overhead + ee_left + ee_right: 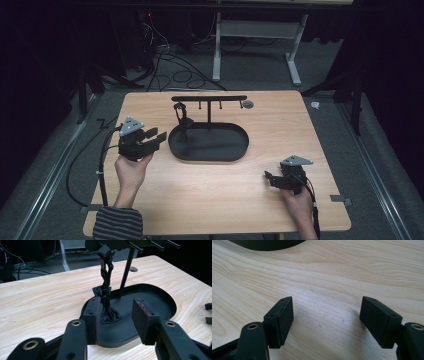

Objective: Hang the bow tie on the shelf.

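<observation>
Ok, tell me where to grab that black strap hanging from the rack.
Probably its narrow middle stretch, below the peg. The black strap hangs upright with its flared end resting on the tray, so the open left gripper, already facing it, could close in level from the front.

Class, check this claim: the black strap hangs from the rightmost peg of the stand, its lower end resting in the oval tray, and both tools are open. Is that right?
Not quite. The black strap hangs from the leftmost peg of the stand, as the high view shows. Its lower end does rest in the oval tray, and the left tool and right tool are both open.
</observation>
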### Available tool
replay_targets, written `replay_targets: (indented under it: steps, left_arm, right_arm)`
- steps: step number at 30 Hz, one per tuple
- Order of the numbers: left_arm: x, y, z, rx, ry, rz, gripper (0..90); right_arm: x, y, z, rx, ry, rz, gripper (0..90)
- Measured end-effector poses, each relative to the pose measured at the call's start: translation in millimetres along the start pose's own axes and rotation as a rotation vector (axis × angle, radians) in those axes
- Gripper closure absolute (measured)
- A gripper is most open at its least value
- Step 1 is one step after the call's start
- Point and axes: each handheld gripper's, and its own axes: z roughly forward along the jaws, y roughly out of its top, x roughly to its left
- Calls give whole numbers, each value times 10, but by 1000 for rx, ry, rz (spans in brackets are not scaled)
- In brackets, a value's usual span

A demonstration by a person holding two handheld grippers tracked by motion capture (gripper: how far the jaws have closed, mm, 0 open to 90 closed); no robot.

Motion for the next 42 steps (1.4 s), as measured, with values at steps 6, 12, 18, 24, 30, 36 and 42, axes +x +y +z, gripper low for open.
replay_targets:
  steps: [6,12,18,24,30,36,42]
  left_arm:
    - [3,-35,-38,-4,-1,-5,580]
    - [21,-88,-49,5,10,-6,578]
    - [34,-129,-70,-3,7,-18,576]
    - [47,-163,-88,-5,6,-28,574]
    - [46,-191,-113,-12,7,-33,571]
    - [40,-220,-122,-10,8,-36,570]
    - [28,-272,-124,-9,7,-41,570]
  right_arm:
    - [0,0,0,0,0,1,284]
    - [-1,0,0,0,0,0,284]
    - [0,0,0,0,0,-1,284]
    - [1,0,-1,1,0,0,284]
    - [1,0,-1,1,0,-1,284]
    - [1,0,-1,1,0,-1,284]
    - [2,0,-1,1,-2,-3,283]
